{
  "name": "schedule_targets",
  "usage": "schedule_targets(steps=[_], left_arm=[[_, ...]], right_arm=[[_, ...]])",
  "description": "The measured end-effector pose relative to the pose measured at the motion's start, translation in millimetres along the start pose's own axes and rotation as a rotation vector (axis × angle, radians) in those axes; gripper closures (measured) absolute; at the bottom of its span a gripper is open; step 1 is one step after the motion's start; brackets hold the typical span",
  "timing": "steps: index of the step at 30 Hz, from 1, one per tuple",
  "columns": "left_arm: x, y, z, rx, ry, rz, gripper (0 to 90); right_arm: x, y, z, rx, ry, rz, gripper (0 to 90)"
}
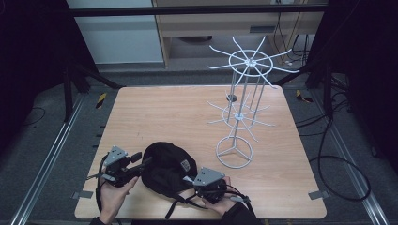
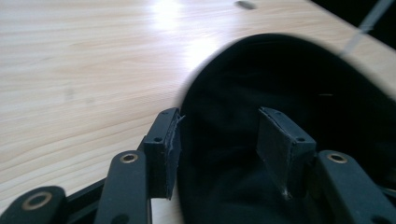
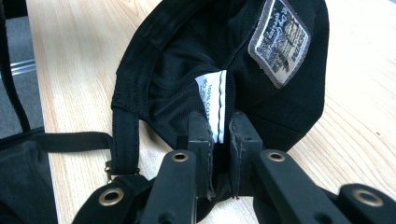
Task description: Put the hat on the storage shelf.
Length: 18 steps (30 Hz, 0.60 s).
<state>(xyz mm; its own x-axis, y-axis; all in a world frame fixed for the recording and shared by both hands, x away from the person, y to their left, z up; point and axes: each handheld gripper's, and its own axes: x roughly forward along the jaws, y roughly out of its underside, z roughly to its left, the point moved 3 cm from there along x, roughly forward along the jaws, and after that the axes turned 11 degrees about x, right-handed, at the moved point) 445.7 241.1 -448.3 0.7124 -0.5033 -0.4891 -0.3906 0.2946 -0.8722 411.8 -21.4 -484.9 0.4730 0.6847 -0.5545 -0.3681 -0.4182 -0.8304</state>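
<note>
Black cap (image 1: 166, 168) lies at the near edge of the desk (image 1: 155, 112), near centre, between the two hands, opening turned toward the right side. Left hand-held gripper (image 1: 141, 161) sits at the cap's left side; in the left gripper view (image 2: 219, 140) its jaws are spread wide, the left pad at the cap's rim over bare wood, the other pad over black fabric. Whether either pad touches the cloth is hard to tell, the cap is blurred there. Right hand-held gripper (image 1: 190, 179) is at the cap's near right edge; in the right gripper view (image 3: 219, 133) its jaws are pressed on the cap's back edge, with the white care label (image 3: 214, 103) standing up between them. Label text too small to read. Grey sewn patch (image 3: 279, 39) sits far right on the cap, lettering illegible. Adjusting strap (image 3: 125, 137) with a brass buckle runs off near left, partly cut off. White wire rack (image 1: 241, 105) stands far right, well apart from the cap.
</note>
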Motion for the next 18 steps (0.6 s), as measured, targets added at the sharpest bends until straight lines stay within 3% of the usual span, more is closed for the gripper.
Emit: schedule_targets(steps=[3, 7, 13, 18], left_arm=[[3.1, -9.2, -23.5, 0.017, 0.069, -0.023, 47.6], [9.4, -18.3, -40.4, 0.01, 0.125, -0.034, 45.8], [21.4, -29.6, -56.5, 0.006, 0.153, -0.034, 42.3], [33.3, -31.9, -65.7, 0.009, 0.134, -0.008, 38.0]], right_arm=[[-0.3, -0.3, 0.2, 0.012, -0.006, -0.007, 81.7], [0.8, -0.3, 1.4, 0.011, -0.011, -0.009, 81.4], [2.2, -0.5, 3.0, 0.009, -0.012, -0.01, 81.3], [2.5, -0.6, 3.6, 0.004, -0.019, -0.012, 81.3]])
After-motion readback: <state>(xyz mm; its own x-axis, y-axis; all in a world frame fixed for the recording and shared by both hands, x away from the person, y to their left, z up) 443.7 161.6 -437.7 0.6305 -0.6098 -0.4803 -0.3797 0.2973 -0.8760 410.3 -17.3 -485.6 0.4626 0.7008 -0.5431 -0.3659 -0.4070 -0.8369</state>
